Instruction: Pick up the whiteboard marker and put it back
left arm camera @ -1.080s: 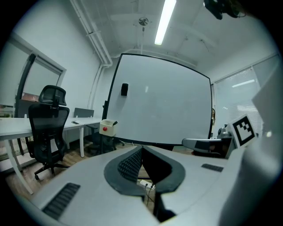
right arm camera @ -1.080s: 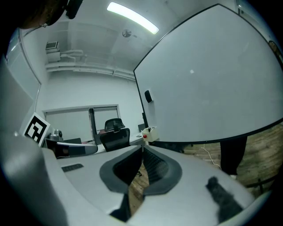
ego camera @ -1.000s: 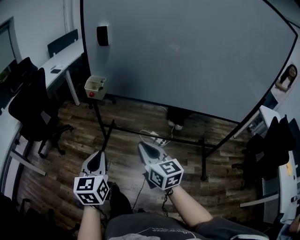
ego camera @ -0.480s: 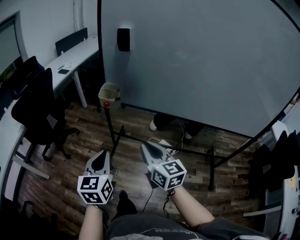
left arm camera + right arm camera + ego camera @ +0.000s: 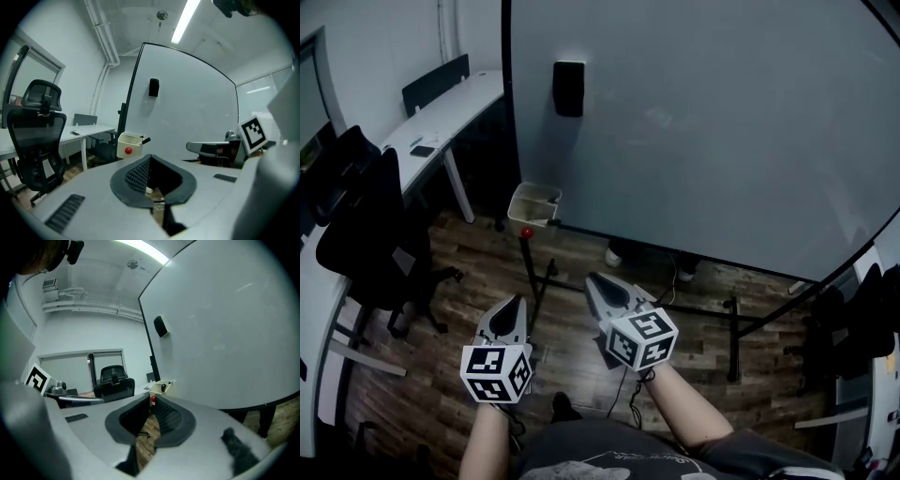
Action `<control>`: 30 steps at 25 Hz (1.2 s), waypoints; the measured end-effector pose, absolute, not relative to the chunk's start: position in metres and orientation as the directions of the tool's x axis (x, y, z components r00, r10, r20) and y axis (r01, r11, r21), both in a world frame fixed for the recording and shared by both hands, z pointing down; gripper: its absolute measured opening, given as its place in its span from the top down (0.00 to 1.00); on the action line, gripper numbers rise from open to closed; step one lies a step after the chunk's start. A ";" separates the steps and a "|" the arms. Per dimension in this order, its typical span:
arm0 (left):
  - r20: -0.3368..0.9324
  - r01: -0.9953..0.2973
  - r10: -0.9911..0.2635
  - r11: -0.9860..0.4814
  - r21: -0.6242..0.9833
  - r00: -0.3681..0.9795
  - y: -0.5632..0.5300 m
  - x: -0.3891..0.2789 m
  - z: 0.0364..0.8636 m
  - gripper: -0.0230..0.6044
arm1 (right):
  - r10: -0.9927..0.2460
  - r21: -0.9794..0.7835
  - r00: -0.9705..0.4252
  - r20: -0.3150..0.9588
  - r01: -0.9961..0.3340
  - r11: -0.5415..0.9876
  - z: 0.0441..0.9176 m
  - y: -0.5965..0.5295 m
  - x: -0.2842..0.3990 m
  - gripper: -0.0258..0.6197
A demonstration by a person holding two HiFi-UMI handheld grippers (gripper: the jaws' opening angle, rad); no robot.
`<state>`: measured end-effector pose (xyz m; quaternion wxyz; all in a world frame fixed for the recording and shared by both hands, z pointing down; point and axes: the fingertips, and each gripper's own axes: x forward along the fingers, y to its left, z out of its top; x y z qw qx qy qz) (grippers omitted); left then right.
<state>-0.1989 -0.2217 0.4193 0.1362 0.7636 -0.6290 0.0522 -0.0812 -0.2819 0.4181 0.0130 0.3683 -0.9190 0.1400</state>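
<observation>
Left hand-held gripper (image 5: 516, 304): low in the head view, above the floor. Its jaws are clenched, tip to tip, with nothing in them.
Right hand-held gripper (image 5: 594, 281): just beside the left one and a bit further on. Its jaws are clenched too, and it holds nothing.
Floor (image 5: 459, 300): dark wood boards under both hands.
Stand (image 5: 675, 302): black bars on the floor that hold up the board.
Shoes (image 5: 615, 255): two pale shoes peek out under the board's bottom edge, on its far side.
Box (image 5: 534, 203): small and pale, at the board's bottom left corner. It has a red dot (image 5: 526, 232) on its front.
Marker (image 5: 142, 139): it sits in the box. Its dark end pokes out over the rim in the left gripper view. It is well apart from both hand-held grippers. In the head view it is too small to make out.
Board (image 5: 722, 122): big and pale grey. It fills the top right of the head view.
Black block (image 5: 569, 89): stuck on the board, above the box.
Surface (image 5: 450, 108): long and white, at the left, with a small dark thing (image 5: 422, 150) on it.
Chairs (image 5: 370, 216): black, next to the surface.
</observation>
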 end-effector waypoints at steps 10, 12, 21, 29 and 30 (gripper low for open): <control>0.259 -0.964 -0.932 -0.217 0.155 0.252 -0.277 -0.237 0.428 0.94 | -0.691 -0.264 -0.707 0.149 -0.702 0.661 0.428 -0.335 -0.122 0.91; 0.261 -0.961 -0.929 -0.227 0.157 0.262 -0.287 -0.242 0.429 0.94 | -0.685 -0.270 -0.712 0.155 -0.698 0.664 0.428 -0.346 -0.129 0.83; 0.271 -0.950 -0.914 -0.266 0.164 0.302 -0.326 -0.257 0.434 0.94 | -0.696 -0.253 -0.696 0.178 -0.716 0.651 0.436 -0.395 -0.157 0.73; 0.284 -0.945 -0.904 -0.283 0.165 0.320 -0.341 -0.267 0.441 0.94 | -0.710 -0.234 -0.670 0.217 -0.741 0.629 0.451 -0.424 -0.172 0.73; 0.286 -0.945 -0.903 -0.284 0.164 0.321 -0.342 -0.269 0.442 0.94 | -0.709 -0.236 -0.671 0.217 -0.740 0.629 0.452 -0.425 -0.173 0.73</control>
